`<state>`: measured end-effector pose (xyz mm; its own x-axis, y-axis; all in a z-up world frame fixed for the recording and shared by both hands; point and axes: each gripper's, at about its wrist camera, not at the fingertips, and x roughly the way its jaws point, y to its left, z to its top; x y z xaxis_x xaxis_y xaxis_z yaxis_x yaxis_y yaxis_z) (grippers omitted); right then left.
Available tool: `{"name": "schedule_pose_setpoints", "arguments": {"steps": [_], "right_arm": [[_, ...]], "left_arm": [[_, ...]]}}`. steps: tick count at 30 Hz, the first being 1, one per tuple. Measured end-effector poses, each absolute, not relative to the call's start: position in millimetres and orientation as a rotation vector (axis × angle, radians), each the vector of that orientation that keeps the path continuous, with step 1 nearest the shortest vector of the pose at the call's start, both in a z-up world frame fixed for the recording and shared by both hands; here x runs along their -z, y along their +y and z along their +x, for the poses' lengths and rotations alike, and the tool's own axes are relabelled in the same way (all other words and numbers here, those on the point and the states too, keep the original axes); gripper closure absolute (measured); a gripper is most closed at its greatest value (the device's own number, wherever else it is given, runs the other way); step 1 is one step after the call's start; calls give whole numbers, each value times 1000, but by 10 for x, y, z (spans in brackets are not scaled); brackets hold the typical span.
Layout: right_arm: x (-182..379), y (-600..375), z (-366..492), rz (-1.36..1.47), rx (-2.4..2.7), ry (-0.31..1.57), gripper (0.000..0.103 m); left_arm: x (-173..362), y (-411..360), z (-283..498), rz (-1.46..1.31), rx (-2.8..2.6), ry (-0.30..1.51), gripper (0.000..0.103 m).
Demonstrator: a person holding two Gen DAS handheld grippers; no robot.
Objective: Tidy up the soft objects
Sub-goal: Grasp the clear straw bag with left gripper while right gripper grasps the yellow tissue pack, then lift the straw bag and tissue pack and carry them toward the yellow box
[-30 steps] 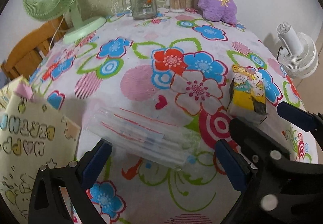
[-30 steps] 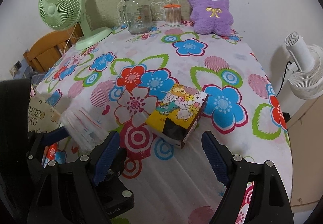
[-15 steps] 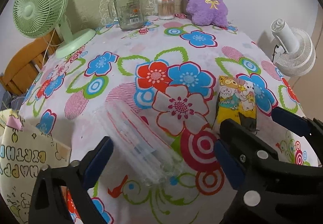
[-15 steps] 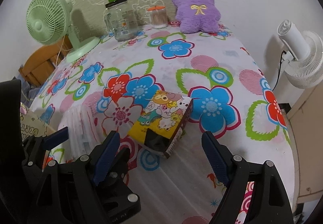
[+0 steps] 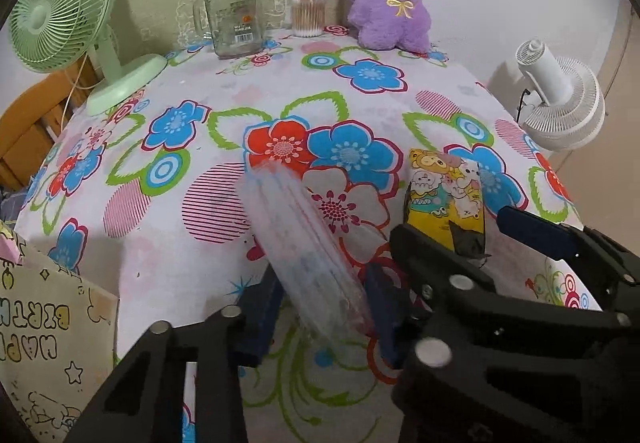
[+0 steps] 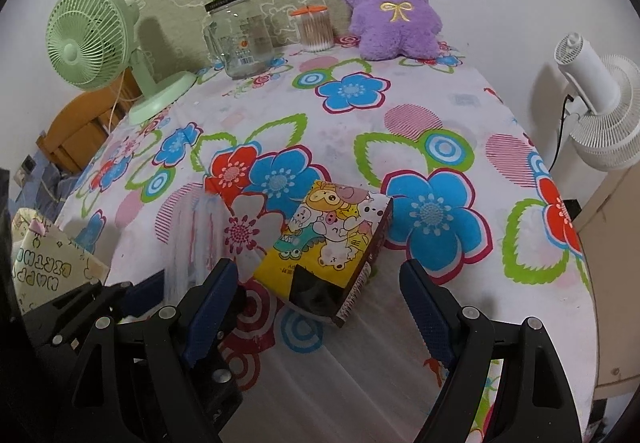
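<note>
left tongs (image 5: 320, 307) just closed, pinching clear packet (image 5: 304, 235); right tongs (image 6: 320, 295) spread.

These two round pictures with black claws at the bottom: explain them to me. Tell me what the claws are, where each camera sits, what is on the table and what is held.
No robot here: a person holds a hand-operated clamp in each hand, and a wide-angle camera on each clamp looks along its two blue-padded fingers. One picture is from the left tool, the other from the right tool; each also catches the other at its edge.

On the flowered tablecloth lie a clear plastic pack and a cartoon-printed pack. At the back stand a green fan, a glass jar, a tub of cotton swabs and a purple plush. A paper bag sits at the left, a white fan off to the right.

The left tool's jaws have just been closing and now pinch the clear pack. The right tool is open and holds nothing, with the cartoon pack just ahead of its jaws.
</note>
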<state>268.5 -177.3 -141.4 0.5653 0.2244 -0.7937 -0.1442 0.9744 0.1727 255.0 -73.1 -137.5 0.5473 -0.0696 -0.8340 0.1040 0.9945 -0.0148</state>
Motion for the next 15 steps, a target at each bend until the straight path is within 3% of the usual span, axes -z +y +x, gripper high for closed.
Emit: {"name": "schedule_pose_setpoints", "arguments": {"steps": [10,15], "right_arm": [[1520,-1647,2781,49,-194,948,20],[1527,-1624,2789,9,-164,936,38]], "left_arm": [[1369,-671,2505,70,101,974,74],[1373,-670,2489,78,105,965,76]]}}
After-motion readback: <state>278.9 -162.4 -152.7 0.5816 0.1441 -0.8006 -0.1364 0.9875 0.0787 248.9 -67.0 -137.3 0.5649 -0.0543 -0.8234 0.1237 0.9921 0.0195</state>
